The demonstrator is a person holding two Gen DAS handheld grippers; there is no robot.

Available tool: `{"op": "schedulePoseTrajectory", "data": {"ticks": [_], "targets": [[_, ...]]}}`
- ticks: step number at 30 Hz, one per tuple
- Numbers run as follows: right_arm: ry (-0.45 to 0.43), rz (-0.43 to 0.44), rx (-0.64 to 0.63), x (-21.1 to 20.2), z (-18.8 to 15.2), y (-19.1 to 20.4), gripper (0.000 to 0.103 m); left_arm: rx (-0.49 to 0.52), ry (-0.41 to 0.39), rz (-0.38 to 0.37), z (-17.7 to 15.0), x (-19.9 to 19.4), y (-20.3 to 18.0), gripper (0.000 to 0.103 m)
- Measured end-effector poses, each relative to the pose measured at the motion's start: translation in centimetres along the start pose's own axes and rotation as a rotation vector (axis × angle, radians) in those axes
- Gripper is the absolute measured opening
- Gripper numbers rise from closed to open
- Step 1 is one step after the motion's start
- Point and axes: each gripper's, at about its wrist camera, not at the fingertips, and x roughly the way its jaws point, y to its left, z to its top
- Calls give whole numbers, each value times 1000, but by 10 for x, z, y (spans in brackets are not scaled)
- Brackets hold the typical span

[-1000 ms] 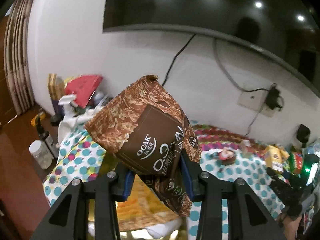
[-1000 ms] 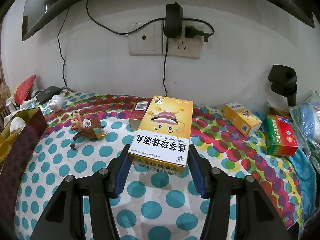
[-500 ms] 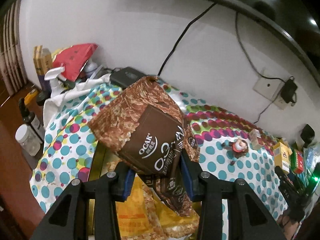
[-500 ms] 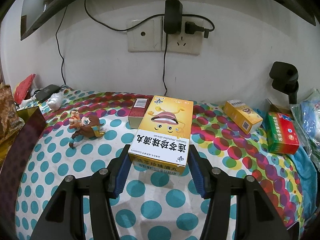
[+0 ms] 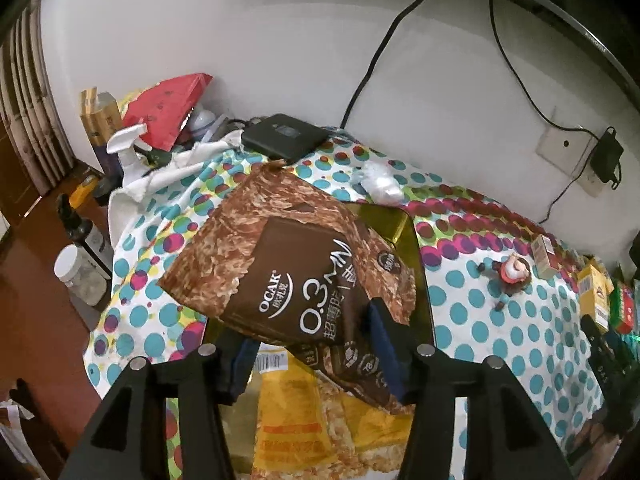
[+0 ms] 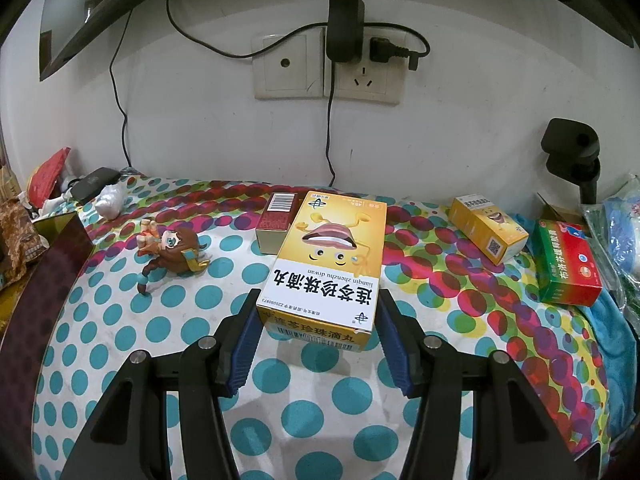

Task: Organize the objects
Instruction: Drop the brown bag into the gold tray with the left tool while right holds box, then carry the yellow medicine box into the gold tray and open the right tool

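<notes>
Over the left end of the tabletop (image 5: pixel 460 292), the left hand-held gripper (image 5: pixel 312 354) has just been opening its jaws; the brown OCAK snack bag (image 5: pixel 288 264) sits between them, tilted, above the gold-lined box (image 5: pixel 396 220). Whether the pads touch the bag I cannot tell. A yellow packet (image 5: pixel 296 424) lies inside that box. Near the middle, the right hand-held gripper (image 6: pixel 318 340) is clamped on the yellow medicine carton (image 6: pixel 332 256), its far end just beside a small red carton (image 6: pixel 278 222). Open dotted cloth spreads between the toy figure (image 6: pixel 172 250) and the carton. Along the right edge sit a smaller yellow carton (image 6: pixel 486 228) and a red-green carton (image 6: pixel 568 262), well apart from the gripper.
</notes>
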Motion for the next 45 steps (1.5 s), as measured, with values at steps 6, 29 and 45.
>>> {"op": "schedulePoseTrajectory", "data": {"ticks": [6, 29, 45], "targets": [[-1, 4, 5, -1, -1, 1, 53, -17, 10, -11, -8, -6, 5, 57], [24, 19, 38, 4, -3, 3, 53, 28, 12, 10, 1, 6, -16, 59], [-29, 30, 8, -2, 0, 8, 53, 60, 50, 39, -42, -29, 7, 59]]}}
